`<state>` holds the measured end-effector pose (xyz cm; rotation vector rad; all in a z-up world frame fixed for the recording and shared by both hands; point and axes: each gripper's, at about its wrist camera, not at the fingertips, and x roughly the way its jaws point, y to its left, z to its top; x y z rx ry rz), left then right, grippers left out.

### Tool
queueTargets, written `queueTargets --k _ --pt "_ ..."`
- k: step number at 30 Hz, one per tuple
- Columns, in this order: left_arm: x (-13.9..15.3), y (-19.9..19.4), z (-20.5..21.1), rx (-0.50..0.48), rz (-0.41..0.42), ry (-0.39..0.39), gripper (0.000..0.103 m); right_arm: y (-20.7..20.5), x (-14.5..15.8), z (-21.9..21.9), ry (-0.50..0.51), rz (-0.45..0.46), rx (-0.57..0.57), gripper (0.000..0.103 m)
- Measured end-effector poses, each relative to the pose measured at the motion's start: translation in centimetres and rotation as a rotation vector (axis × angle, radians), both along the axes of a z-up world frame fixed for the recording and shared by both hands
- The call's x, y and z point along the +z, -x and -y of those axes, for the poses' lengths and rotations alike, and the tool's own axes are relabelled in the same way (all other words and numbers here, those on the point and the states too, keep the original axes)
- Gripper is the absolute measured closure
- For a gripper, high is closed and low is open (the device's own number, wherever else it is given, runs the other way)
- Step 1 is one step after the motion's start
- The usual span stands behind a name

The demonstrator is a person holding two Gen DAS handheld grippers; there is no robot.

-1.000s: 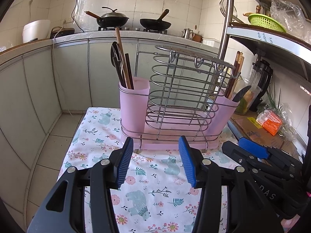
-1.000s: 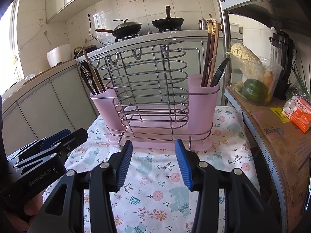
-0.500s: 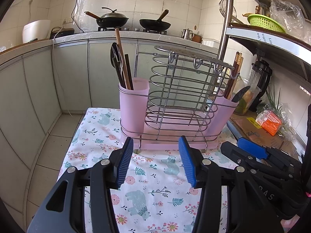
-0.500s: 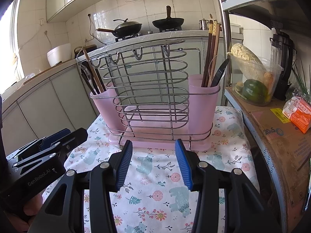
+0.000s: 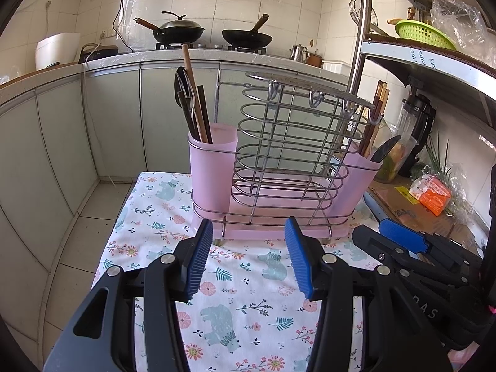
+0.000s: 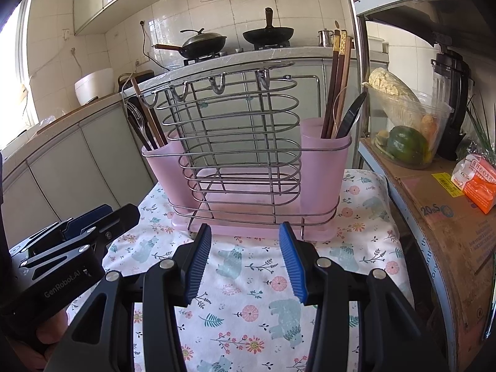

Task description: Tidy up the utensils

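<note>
Pink plastic and chrome wire are making up the utensil rack [image 5: 279,167] that is standing on the floral tablecloth [image 5: 241,282], with a wooden stick, dark spoons and chopsticks [image 5: 195,108] poking upright out of its left cup [image 5: 212,167] and more chopsticks plus a black knife [image 6: 350,117] leaning in the right cup [image 6: 322,167]. Both tools are hovering low over the cloth just in front of the rack, side by side: the left gripper [image 5: 248,232] is holding its blue-padded fingers wide apart with nothing between them, and the right gripper [image 6: 245,232] is gaping the same way, also empty.
</note>
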<state>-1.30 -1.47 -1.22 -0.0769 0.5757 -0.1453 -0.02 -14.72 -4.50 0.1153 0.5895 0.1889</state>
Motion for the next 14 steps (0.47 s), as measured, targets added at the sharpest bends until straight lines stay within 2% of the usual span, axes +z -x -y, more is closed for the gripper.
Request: queueTargets --k 14 --pt "-1.2 -1.2 -0.2 0.009 -0.038 -0.009 0.054 -0.8 -1.0 0.2 -0.002 -0.027 -0.008 0.058"
